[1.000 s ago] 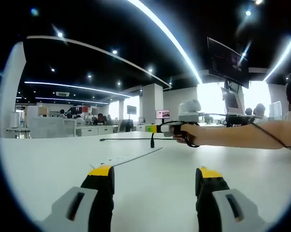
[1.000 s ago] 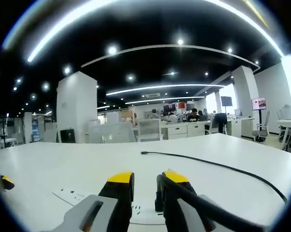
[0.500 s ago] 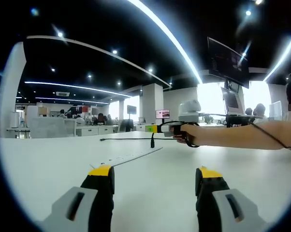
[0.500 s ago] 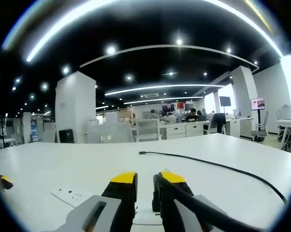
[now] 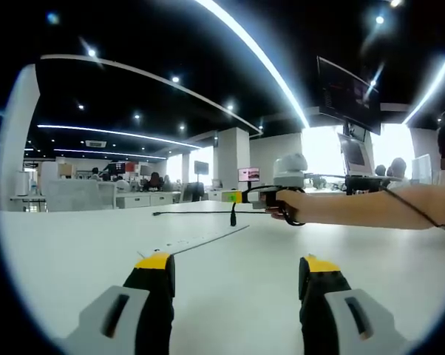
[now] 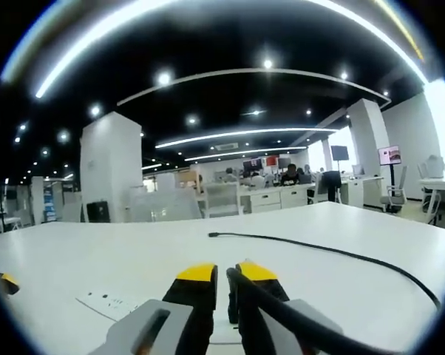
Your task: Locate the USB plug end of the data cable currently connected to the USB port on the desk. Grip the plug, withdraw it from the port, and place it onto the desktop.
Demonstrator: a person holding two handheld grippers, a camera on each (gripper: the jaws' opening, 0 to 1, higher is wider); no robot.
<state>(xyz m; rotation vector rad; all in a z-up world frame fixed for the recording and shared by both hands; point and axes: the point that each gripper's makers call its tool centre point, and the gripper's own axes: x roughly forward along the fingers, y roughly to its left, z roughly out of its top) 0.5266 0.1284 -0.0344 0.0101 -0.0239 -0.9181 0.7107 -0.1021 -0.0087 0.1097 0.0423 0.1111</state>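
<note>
**Right tool held the plug end of the cable above the bench**

In the left gripper view, the left tool (image 5: 236,275) sat low over the white bench (image 5: 75,251). Its two yellow-tipped jaws stood wide apart w/ nothing between them. It was open and empty.

Farther off in that view, the right tool (image 5: 236,197) was lifted above the bench, w/ a person's hand (image 5: 290,205) and bare arm behind it. A small dark plug (image 5: 233,219) hung down from its tip. The black cable (image 5: 193,213) ran from there off to the left, just over the bench top. A flat white socket strip (image 5: 200,239) lay in the bench, between the two tools. The plug was up off the strip, not in it.

In the right gripper view, the right tool (image 6: 222,279) had its yellow-tipped jaws pulled almost together. A thick dark cable ran along the right jaw and up to the tips, so the tool was gripping the cable end. The plug itself was hidden there. The socket strip (image 6: 108,304) lay flat to the left of the jaws. More of the black cable (image 6: 318,249) lay across the bench, w/ its far end (image 6: 212,235) resting free on the top.

Desks and people showed far back in the room.
</note>
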